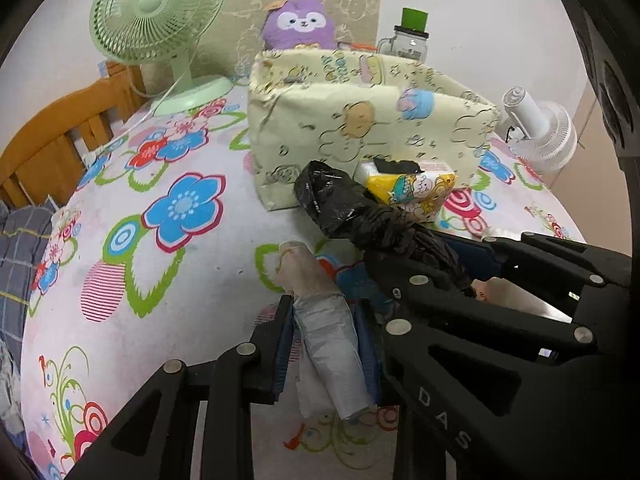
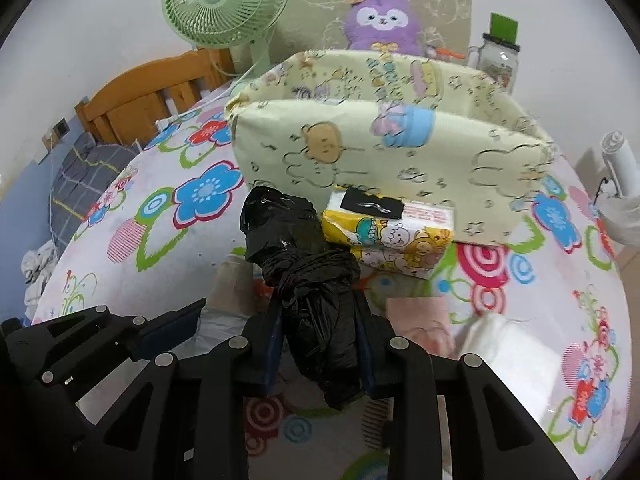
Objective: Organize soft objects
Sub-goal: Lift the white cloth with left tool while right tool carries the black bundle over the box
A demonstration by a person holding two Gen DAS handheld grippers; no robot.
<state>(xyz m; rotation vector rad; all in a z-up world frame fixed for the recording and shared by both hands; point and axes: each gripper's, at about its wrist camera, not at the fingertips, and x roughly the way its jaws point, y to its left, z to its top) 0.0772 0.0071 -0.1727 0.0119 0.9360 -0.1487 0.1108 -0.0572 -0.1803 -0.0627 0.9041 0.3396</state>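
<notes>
- The left gripper [image 1: 326,344] is squeezing a pale roll of plastic bags [image 1: 328,332], its blue-padded fingers [image 1: 282,350] pressing on both sides near the roll's middle.
- The right gripper [image 2: 318,344] is clamping a black roll of plastic bags [image 2: 304,276], with the crumpled black film bulging out between its fingers [image 2: 272,344].
- Both rolls are being held just in front of the yellow-green fabric box [image 2: 384,148], which is standing open-topped on the flowered tablecloth [image 1: 132,184]; judging by the task, this grip is meant to carry them over the box's near wall and drop them inside.
- Gripping each roll across its width, near the middle, is probably keeping the soft bundles from sagging or slipping out.
- The pale roll's long axis is running along the line of the fingers, its far end pointing forward and slightly left toward the box, its near end sticking back under the gripper.
- The black roll is lying the same way, its taped far end tilting up and left toward the box's left corner.
- A yellow tissue pack [image 2: 390,240] is resting against the foot of the box, just beside the black roll's far end.
- A pink cloth [image 2: 420,320] and a white folded item [image 2: 508,344] are waiting on the table to the right of the right gripper.
</notes>
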